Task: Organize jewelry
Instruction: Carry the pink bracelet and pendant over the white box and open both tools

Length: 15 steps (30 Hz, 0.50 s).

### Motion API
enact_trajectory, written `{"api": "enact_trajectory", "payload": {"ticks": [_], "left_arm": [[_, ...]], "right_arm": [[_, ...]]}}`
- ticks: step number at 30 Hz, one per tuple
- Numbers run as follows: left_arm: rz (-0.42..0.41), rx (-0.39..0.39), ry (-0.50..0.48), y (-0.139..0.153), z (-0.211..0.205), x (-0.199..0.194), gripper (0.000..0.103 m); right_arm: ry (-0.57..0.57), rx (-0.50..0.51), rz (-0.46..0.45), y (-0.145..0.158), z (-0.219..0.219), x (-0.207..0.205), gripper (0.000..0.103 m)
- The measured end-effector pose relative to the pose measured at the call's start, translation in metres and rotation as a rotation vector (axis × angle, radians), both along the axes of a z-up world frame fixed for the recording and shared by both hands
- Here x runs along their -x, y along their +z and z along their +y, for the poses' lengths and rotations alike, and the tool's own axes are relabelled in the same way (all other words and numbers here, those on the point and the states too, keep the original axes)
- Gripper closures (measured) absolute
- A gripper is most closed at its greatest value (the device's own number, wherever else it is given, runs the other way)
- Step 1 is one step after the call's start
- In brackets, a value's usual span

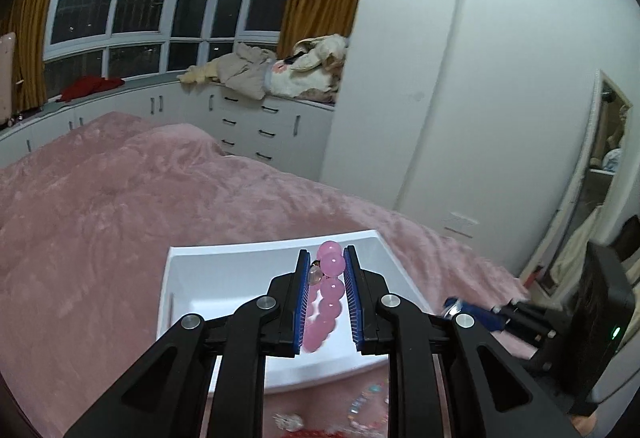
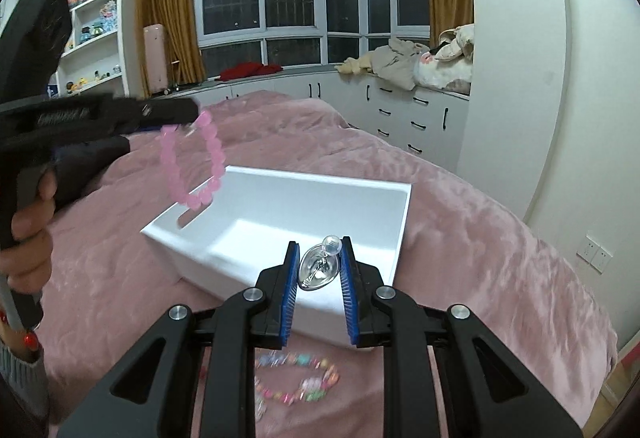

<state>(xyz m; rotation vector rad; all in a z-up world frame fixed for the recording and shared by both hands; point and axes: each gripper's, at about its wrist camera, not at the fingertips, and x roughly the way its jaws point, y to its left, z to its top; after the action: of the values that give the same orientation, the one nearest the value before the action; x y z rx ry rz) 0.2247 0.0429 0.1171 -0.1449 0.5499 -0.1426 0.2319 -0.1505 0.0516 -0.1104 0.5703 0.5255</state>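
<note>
Hanging from the left gripper, the pink bead bracelet is dangling as an open loop, its long axis running downward toward the near-left corner of the white box, with its lowest beads just above that corner's rim, by the handle slot. In the left wrist view the jaws are clenching the bracelet between the blue pads, the beads lined up along the fingers and the box floor lying directly beyond and below them. The right gripper is also grasping something: a clear, glassy pendant-like piece with a small round bead at its top is sitting between its 2 pads, poised over the box's near wall. What the coming move is turning on, I judge, is that both pieces are already lying over or at the edge of the box opening, so each hand is needing only a short carry inward and a release; the left one looks slightly short of the opening, the right one a touch nearer. A multicoloured bead strand is lying on the pink blanket just in front of the box, nearer the right gripper, not yet collected.
</note>
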Motion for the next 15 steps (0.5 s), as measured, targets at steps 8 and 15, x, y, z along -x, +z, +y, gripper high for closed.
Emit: {"api": "enact_trajectory", "payload": {"ticks": [8,15], "left_arm": [[0.076,-0.038,0.052,-0.053,0.027,-0.028,0.081],[0.152,-0.012,0.066,-0.096,0.051,-0.052,0.081]], "right_arm": [[-0.001,0.008,0.089,-0.019,0.018,-0.045,0.082],[-0.008,0.1,0.135,-0.043,0.047,-0.069,0.082]]}}
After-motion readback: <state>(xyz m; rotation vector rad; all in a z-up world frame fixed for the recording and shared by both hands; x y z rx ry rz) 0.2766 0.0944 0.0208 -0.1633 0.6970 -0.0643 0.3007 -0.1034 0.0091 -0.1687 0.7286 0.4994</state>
